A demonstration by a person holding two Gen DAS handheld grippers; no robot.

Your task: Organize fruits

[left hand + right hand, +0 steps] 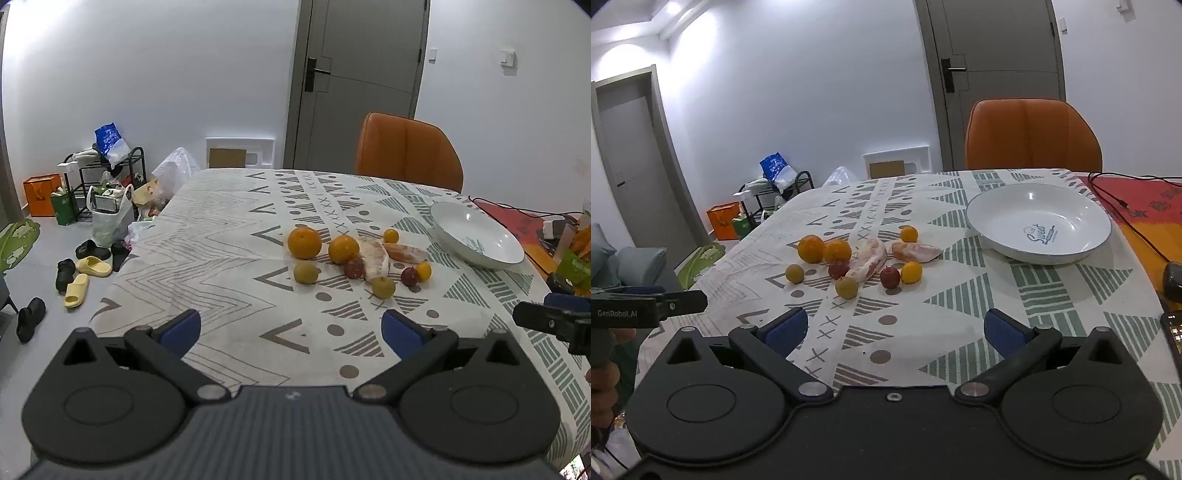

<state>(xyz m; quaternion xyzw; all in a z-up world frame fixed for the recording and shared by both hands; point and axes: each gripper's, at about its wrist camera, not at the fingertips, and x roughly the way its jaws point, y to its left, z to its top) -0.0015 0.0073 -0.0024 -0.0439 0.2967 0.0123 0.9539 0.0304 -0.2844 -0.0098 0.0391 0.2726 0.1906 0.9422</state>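
Loose fruit lies in a cluster mid-table: two oranges (304, 242) (811, 248), two small yellow-orange fruits (911, 272), two dark red ones (890, 277), two green-yellow ones (846, 287) and two peeled pomelo pieces (868, 259). A white bowl (993, 236) (448, 236) marked "Sweet" stands empty to the right of the cluster. My left gripper (291, 326) hovers open over the near cloth, well short of the fruit. My right gripper (896, 328) is open too, nothing between its blue pads (786, 330).
An orange chair (1032, 134) stands at the far table edge before a grey door. A red cloth with a black cable (1137, 221) and a phone (1174, 332) lie at the right. Shoes, bags and a rack (103, 173) crowd the floor at left.
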